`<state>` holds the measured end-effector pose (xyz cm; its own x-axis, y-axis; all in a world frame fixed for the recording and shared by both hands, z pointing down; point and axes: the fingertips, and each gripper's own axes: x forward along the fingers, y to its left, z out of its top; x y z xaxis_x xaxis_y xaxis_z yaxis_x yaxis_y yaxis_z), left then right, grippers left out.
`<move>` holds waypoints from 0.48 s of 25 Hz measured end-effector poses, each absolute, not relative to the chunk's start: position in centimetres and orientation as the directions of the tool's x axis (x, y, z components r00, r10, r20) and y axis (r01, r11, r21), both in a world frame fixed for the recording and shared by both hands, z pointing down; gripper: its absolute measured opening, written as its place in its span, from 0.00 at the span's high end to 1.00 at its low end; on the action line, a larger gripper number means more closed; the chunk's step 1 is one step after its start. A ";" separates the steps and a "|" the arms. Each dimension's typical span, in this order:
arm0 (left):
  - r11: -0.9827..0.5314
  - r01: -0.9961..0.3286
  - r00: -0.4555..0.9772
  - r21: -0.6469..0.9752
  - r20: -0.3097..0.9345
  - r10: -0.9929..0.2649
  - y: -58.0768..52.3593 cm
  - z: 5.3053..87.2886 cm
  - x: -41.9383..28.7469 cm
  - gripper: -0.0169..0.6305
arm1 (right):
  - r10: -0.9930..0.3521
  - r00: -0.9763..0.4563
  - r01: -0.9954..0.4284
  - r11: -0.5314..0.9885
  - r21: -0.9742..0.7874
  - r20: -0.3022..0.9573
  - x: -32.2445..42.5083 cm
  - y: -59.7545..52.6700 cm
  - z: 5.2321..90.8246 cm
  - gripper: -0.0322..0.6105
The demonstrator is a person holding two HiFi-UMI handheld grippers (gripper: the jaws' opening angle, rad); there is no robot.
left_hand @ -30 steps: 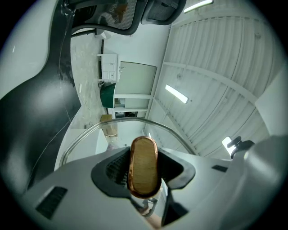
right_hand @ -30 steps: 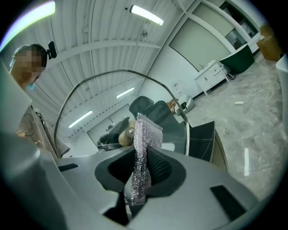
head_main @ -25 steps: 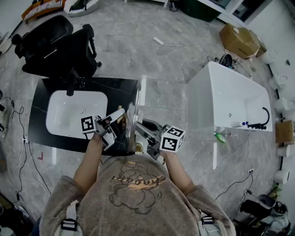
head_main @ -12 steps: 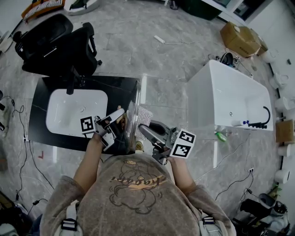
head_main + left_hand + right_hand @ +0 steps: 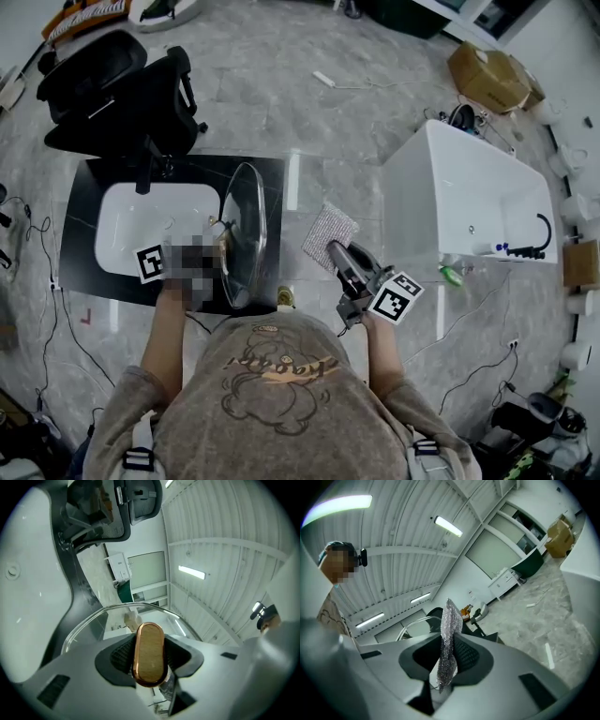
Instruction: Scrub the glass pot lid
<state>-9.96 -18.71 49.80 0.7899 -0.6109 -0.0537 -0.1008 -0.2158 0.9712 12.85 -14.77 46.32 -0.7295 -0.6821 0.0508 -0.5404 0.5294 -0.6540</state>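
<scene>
At your left tool [image 5: 149, 662]: jaws clamped on the copper knob [image 5: 149, 641] of the lid [image 5: 242, 234].
Lid: held on edge above the bench [image 5: 84, 183], just right of the sink [image 5: 122, 230].
Your right tool [image 5: 449, 660]: closed on a silver scourer [image 5: 330, 234], apart from the lid.
Sink: white basin set in the black bench.
Tub [image 5: 469, 202]: white, with a black tap [image 5: 527, 251] at one end.
Room: grey stone floor [image 5: 281, 84], black chair [image 5: 117, 89], cardboard box [image 5: 487, 82].

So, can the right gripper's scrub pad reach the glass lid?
Likely yes: the left gripper holds the glass lid upright, and nothing stands between it and the scrub pad in the right gripper.
</scene>
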 end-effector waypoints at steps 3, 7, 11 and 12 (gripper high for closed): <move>-0.215 -0.151 0.775 0.965 -0.019 -0.632 -18.6 50.1 -11.7 0.70 | -0.725 -0.682 -0.597 0.477 -0.645 0.095 15.0 -14.9 47.3 0.83; -0.251 -0.384 0.758 0.889 0.148 -0.636 -18.9 50.8 -12.4 0.70 | -0.756 -0.644 -0.640 0.451 -0.622 0.114 15.4 -15.4 47.9 0.83; -0.304 -0.724 0.645 0.619 0.453 -0.615 -19.0 52.3 -11.7 0.70 | -0.800 -0.577 -0.708 0.387 -0.591 0.166 15.3 -16.0 48.9 0.83; -0.322 -0.784 0.600 0.530 0.513 -0.614 -19.0 52.5 -11.4 0.70 | -0.805 -0.566 -0.719 0.377 -0.584 0.177 15.2 -16.0 49.2 0.83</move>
<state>-11.36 -18.96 52.50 0.5997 -0.6140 0.5132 -0.7840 -0.3224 0.5304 15.18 -16.04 49.18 -0.5663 -0.8050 0.1769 -0.7187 0.3773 -0.5841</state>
